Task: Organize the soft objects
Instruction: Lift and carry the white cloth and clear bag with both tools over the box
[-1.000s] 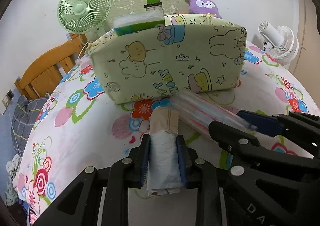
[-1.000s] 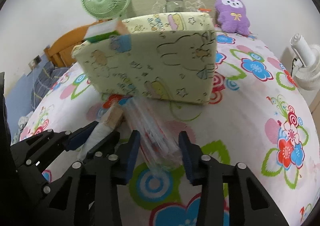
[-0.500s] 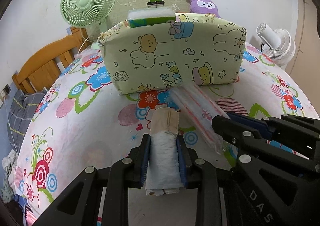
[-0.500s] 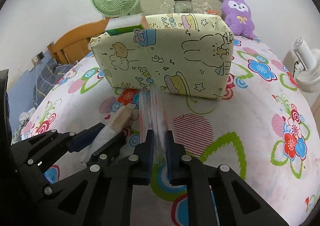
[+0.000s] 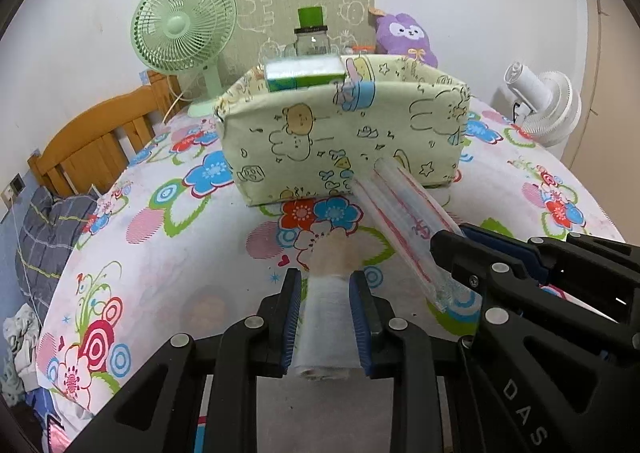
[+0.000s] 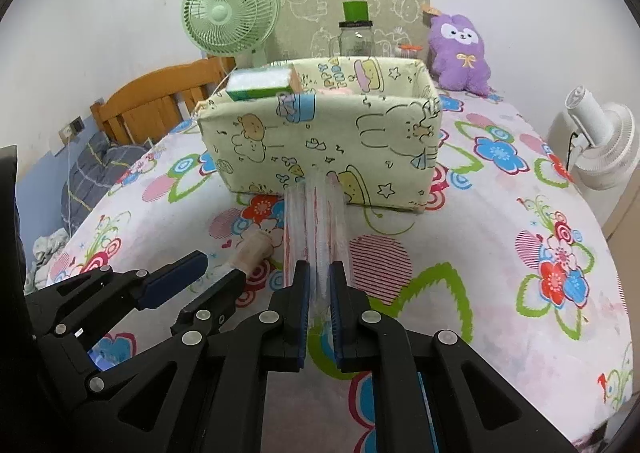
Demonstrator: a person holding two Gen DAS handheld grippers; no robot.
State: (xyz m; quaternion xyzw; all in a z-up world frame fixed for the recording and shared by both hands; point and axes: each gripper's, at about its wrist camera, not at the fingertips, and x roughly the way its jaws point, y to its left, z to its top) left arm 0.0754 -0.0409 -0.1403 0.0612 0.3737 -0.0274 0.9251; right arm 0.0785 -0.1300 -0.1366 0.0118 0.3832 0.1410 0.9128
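In the left view, the left gripper (image 5: 325, 317) pinches a white roll (image 5: 326, 327) above the bed (image 5: 160, 253), near the box (image 5: 344, 141). In the right view, the right gripper (image 6: 319, 293) pinches a clear pack (image 6: 316, 229) that reaches the box front.

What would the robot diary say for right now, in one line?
left tongs: shut on white roll | right tongs: shut on clear packet | fabric box: ahead
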